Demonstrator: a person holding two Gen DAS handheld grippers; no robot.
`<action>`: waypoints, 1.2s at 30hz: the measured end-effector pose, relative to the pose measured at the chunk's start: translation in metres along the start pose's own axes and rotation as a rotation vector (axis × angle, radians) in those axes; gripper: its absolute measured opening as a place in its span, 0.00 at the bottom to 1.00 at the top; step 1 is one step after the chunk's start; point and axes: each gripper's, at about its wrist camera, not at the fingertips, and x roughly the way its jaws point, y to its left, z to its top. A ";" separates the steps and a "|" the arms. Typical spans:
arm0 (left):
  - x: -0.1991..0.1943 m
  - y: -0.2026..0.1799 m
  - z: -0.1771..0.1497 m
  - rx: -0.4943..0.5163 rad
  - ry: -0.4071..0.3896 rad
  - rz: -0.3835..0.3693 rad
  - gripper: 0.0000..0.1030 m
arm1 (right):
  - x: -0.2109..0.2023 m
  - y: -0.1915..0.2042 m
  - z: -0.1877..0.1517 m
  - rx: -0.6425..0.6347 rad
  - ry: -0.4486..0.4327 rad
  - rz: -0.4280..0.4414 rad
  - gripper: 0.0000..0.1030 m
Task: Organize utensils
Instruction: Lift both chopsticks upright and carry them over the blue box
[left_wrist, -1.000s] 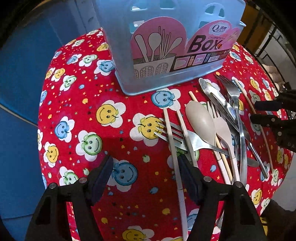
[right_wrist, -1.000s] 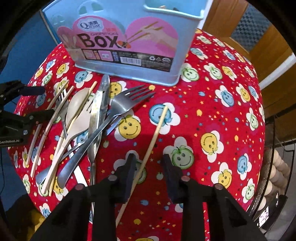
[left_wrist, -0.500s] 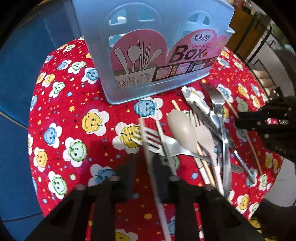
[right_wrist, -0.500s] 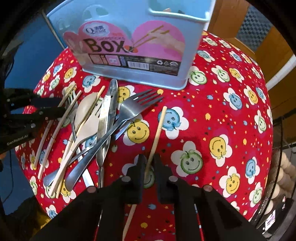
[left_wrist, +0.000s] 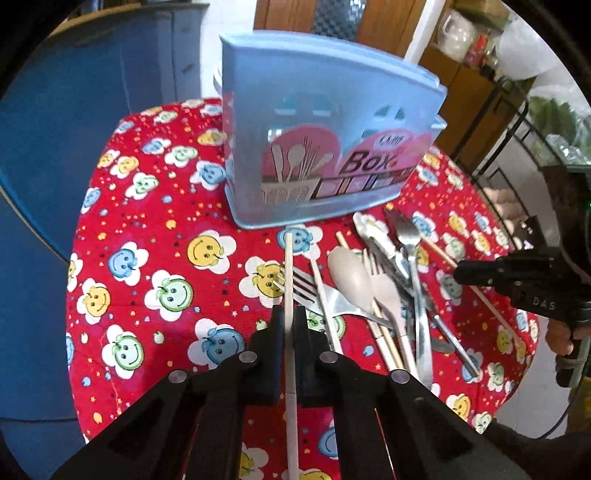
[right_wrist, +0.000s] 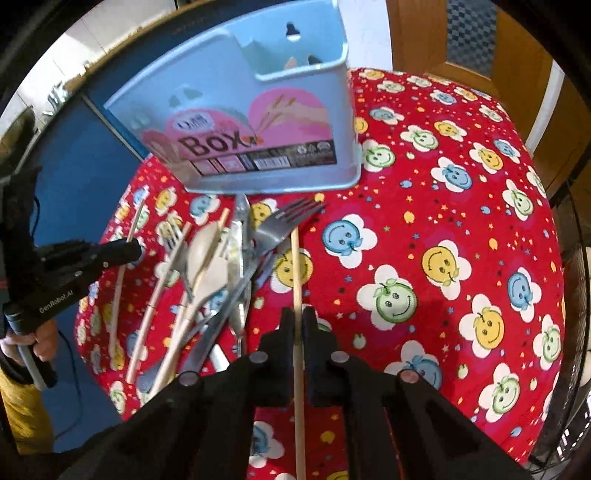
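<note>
Left wrist view: pale chopstick (left_wrist: 289, 280) clamped between closed jaws of left gripper (left_wrist: 289, 317), tip reaching toward blue utensil box (left_wrist: 314, 122). Right wrist view: wooden chopstick (right_wrist: 295, 273) pinched the same way in closed jaws of right gripper (right_wrist: 296, 318), running straight ahead beside the pile. Both sticks seemingly just off the red smiley tablecloth (left_wrist: 147, 266), though clearance hard to judge.

Step in hand, by the look of it: picking phase done, carry to the box beginning. Next move likely calls for raising each stick above the box rim, tipping it upright, and dropping it into a compartment without knocking the box or snagging the heap.

Remaining utensils (left_wrist: 384, 280) in a tangled pile on the tabletop just in front of the box: metal forks, a pale spoon, a pale fork, more chopsticks, overlapping one another.

Box standing upright at the far side of the tabletop, small end compartment (right_wrist: 295, 55) visible from the right wrist view; contents hard to tell, perhaps one tip showing, otherwise apparently empty.
</note>
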 end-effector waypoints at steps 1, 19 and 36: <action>-0.005 0.000 -0.001 -0.003 -0.020 -0.001 0.04 | -0.003 0.001 -0.002 0.000 -0.014 0.001 0.06; -0.062 -0.022 -0.015 0.006 -0.268 0.014 0.04 | -0.058 0.019 -0.021 0.013 -0.245 0.110 0.06; -0.119 -0.032 0.008 0.015 -0.461 0.046 0.04 | -0.077 0.015 -0.023 0.036 -0.379 0.180 0.06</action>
